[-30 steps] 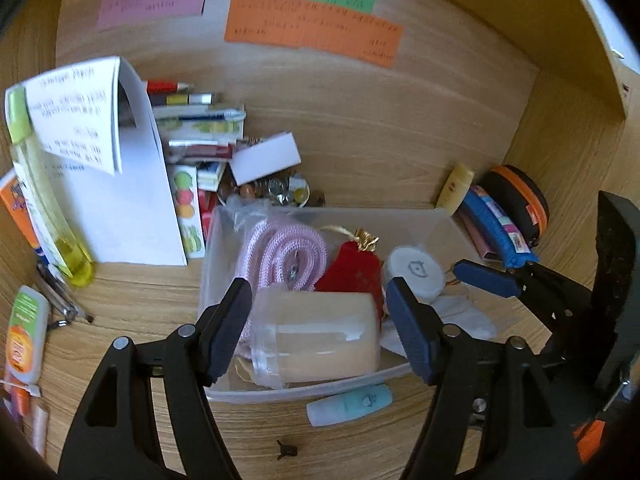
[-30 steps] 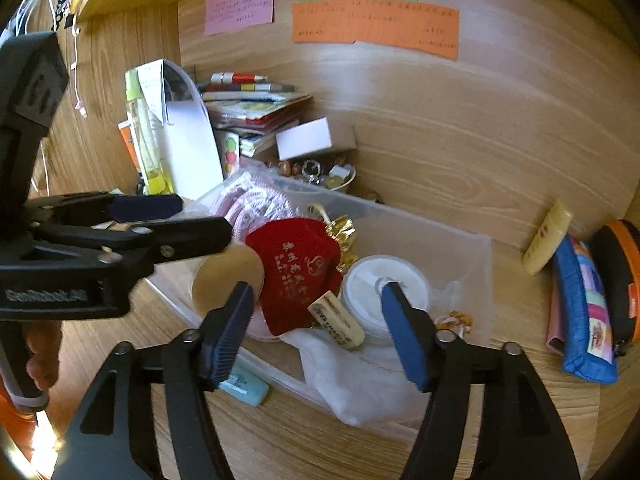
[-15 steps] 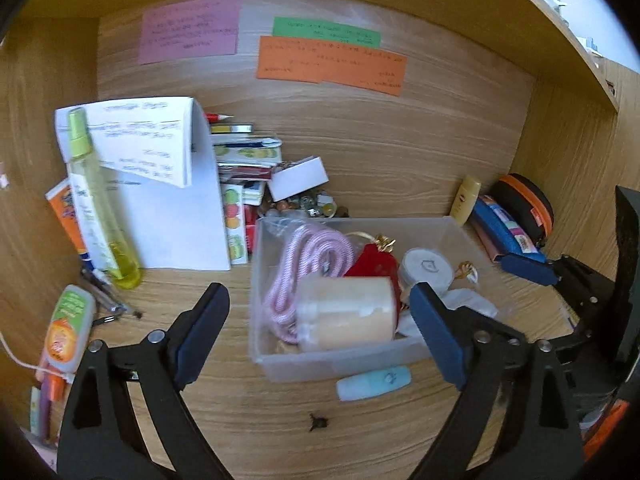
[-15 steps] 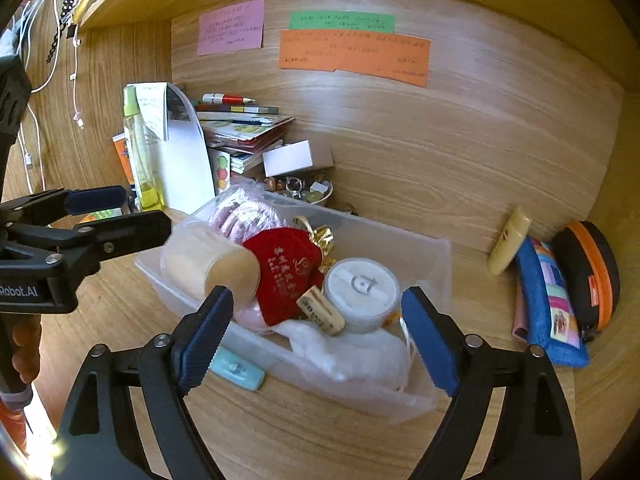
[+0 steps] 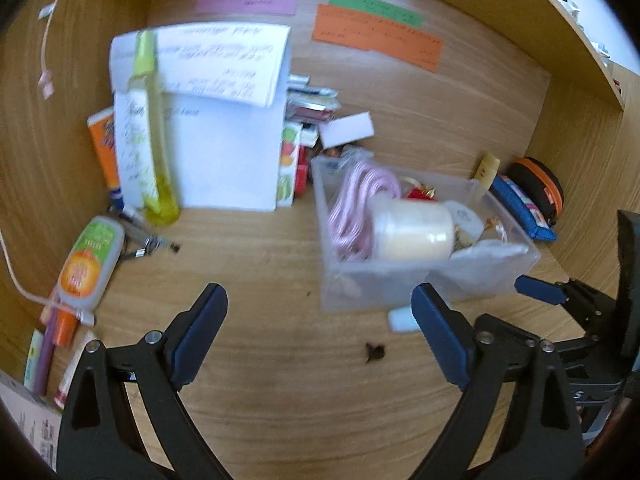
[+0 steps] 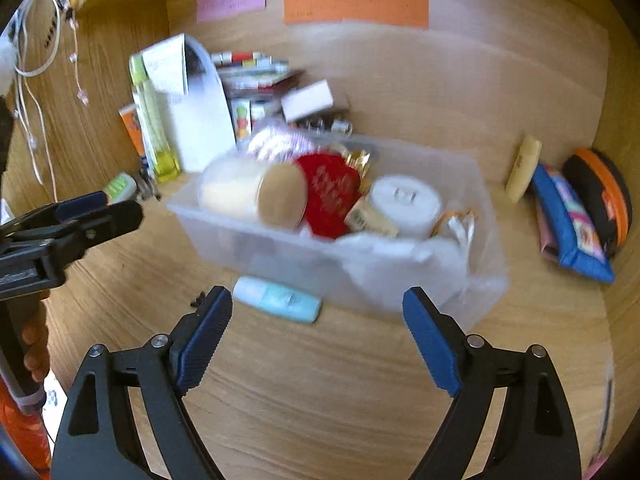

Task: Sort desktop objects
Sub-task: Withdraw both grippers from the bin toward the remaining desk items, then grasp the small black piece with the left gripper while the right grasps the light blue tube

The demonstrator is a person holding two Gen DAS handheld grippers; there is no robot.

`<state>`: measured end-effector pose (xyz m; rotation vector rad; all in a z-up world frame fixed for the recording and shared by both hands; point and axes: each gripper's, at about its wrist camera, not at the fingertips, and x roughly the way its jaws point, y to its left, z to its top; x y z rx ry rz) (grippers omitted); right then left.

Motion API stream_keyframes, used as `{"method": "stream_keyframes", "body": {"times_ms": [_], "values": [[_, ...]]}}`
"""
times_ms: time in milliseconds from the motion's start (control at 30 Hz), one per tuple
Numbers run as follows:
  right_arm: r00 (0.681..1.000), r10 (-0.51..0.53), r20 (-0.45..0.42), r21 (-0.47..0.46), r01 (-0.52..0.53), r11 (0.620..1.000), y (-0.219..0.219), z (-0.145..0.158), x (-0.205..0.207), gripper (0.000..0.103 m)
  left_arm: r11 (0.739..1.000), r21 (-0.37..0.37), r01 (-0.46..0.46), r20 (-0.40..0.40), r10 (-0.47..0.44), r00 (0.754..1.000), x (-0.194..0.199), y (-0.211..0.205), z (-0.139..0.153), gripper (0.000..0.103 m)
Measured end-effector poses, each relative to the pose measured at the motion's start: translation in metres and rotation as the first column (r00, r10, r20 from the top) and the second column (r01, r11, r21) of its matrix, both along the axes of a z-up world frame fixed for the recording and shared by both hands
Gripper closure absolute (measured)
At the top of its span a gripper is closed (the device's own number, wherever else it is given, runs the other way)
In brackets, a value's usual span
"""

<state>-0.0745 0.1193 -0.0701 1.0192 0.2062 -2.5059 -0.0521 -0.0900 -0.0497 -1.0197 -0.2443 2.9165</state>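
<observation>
A clear plastic bin stands on the wooden desk. It holds a cream tape roll, a pink cord, a red pouch and a white round case. A pale blue tube lies on the desk in front of the bin. My left gripper is open and empty, above bare desk left of the bin. My right gripper is open and empty, in front of the bin, just behind the tube.
A yellow-green bottle, a white folded paper and stacked books stand at the back left. A sanitizer bottle, clips and pens lie at the left. A blue pencil case and orange-black pouch lie at the right.
Both grippers have pulled back from the bin and opened wider. The tape roll, between the left jaws a second ago, now lies in the bin. The left view has swung left.
</observation>
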Motion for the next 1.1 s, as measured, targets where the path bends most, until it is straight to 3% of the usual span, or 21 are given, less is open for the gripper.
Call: {"method": "stream_keyframes", "body": {"times_ms": [267,500,667,767,800,933,1100], "values": [[0.987,-0.094,0.133,0.002,0.095,0.995,-0.031,-0.037,-0.018,0.018,1.0,-0.012,-0.003,0.028,0.003,1.0,0.02,-0.014,-0.019,0.009],[0.968,-0.174,0.182,0.025,0.173,0.985,-0.042,-0.049,-0.034,0.02,0.999,-0.042,0.029,0.041,-0.027,0.999,0.031,-0.016,-0.029,0.009],[0.969,-0.203,0.14,0.11,0.189,0.976,-0.052,-0.055,-0.036,0.021,0.996,-0.054,0.072,0.062,-0.068,0.996,0.027,-0.012,-0.033,0.009],[0.967,-0.214,0.139,0.107,0.2,0.974,-0.048,-0.054,-0.035,0.025,0.992,-0.075,0.098,0.087,-0.092,0.992,0.021,-0.002,-0.036,0.009],[0.966,-0.218,0.137,0.107,0.204,0.973,-0.046,-0.054,-0.034,0.032,0.99,-0.086,0.108,0.094,-0.1,0.991,0.018,0.001,-0.037,0.009],[0.971,-0.187,0.147,0.102,0.173,0.98,-0.031,-0.052,-0.029,0.032,0.981,-0.119,0.151,0.11,-0.138,0.984,0.011,0.017,-0.041,0.009],[0.97,-0.156,0.189,0.026,0.154,0.988,-0.002,-0.047,-0.021,0.032,0.971,-0.146,0.192,0.15,-0.17,0.974,-0.007,0.036,-0.047,0.033]]}}
